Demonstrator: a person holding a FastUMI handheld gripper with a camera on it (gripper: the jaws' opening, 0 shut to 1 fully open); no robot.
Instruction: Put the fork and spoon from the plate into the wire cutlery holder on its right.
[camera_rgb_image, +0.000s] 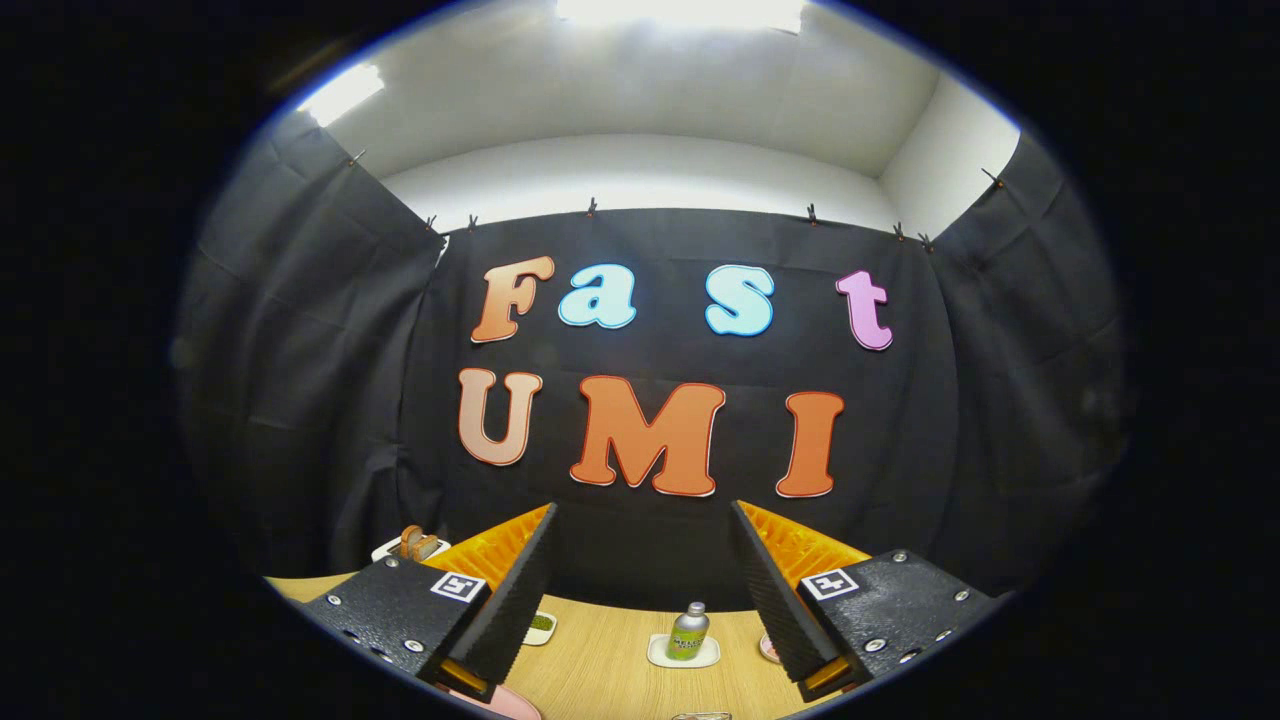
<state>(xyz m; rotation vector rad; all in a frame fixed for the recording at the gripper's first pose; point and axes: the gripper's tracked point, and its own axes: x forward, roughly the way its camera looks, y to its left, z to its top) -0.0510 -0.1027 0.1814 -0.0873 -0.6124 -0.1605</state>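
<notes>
My gripper (645, 520) is held high above the wooden table (610, 660), pointing at the booth's back wall. Its two fingers (520, 590) stand wide apart with nothing between them. A sliver of a pink plate (505, 702) peeks out under the left finger at the near edge of the table. A small metal piece (700, 716) shows at the very bottom between the fingers; I cannot tell what it is.
A small green bottle (688, 632) stands on a white coaster (683, 655) between the fingers, further back. A white dish with green content (541, 627) lies beside the left finger. A white plate with brown food (415, 545) sits at the far left.
</notes>
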